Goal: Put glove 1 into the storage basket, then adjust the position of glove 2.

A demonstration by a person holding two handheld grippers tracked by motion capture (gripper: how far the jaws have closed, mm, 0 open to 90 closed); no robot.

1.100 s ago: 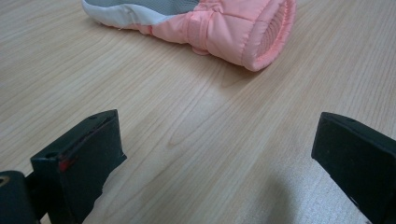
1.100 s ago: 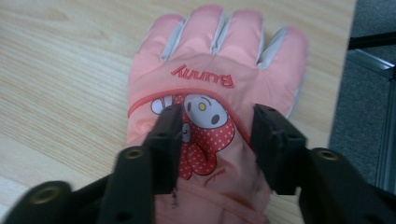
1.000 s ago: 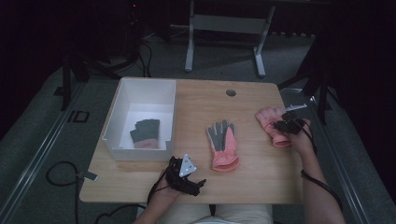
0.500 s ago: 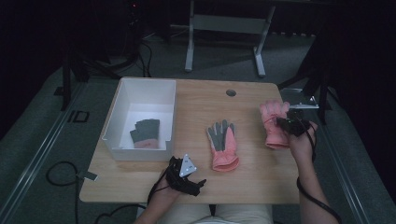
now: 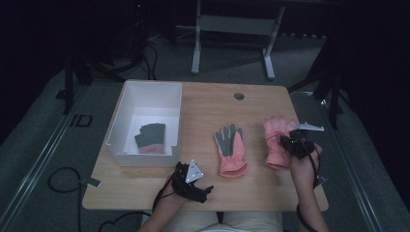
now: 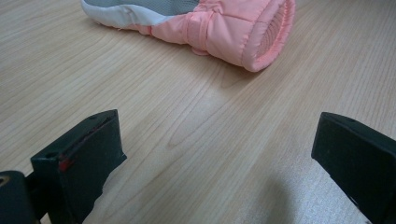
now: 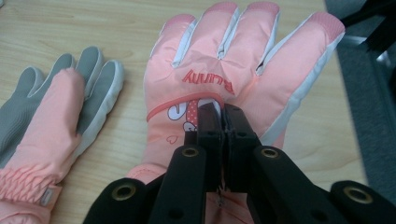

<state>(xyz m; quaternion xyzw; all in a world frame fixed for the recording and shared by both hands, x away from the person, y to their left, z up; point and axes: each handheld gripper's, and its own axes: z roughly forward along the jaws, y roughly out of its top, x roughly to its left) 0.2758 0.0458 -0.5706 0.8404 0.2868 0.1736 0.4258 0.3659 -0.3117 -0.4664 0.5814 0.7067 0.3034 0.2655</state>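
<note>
High view: the right gripper (image 5: 291, 144) pinches the pink glove (image 5: 275, 140) at the table's (image 5: 208, 104) right side; the grasp step looks done, and next comes a lift toward the bin (image 5: 126, 107). The glove's long axis runs near-to-far, fingers pointing away.

Left gripper view: jaws spread wide over bare wood, the second glove's (image 6: 219, 25) cuff ahead.

Right gripper view: jaws pressed together on the glove's (image 7: 243, 74) back fabric.
</note>
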